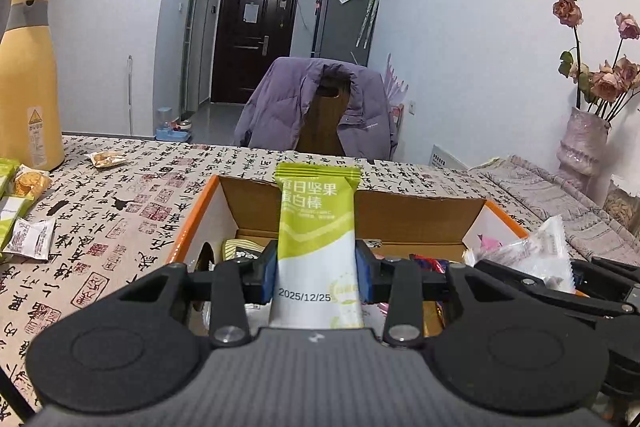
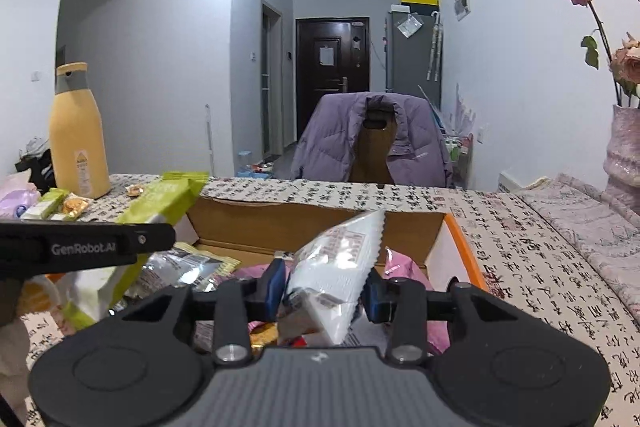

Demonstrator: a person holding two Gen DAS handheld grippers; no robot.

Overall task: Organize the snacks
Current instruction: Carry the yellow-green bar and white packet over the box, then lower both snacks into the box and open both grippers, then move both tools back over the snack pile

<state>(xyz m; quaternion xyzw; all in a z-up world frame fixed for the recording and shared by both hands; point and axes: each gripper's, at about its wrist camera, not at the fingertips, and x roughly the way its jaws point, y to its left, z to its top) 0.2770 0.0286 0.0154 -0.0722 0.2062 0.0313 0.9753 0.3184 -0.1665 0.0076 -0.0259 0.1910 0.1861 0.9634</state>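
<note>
My left gripper (image 1: 318,269) is shut on a green and white snack bar (image 1: 316,211). It holds the bar upright over the open cardboard box with an orange rim (image 1: 192,215). In the right wrist view that bar (image 2: 160,199) and a left finger (image 2: 80,247) hang over the box's left side. My right gripper (image 2: 326,289) is shut on a white crinkled snack packet (image 2: 340,251), its blue pads touching both sides. The packet is tilted above the box (image 2: 464,247), which holds several wrapped snacks. The packet (image 1: 548,251) also shows at the right edge of the left wrist view.
A yellow bottle (image 1: 28,79) stands at the table's far left, with loose snack packets (image 1: 28,187) lying near it. A chair draped with a purple jacket (image 1: 316,107) stands behind the table. A vase of dried roses (image 1: 584,143) sits at the right on a grey cloth.
</note>
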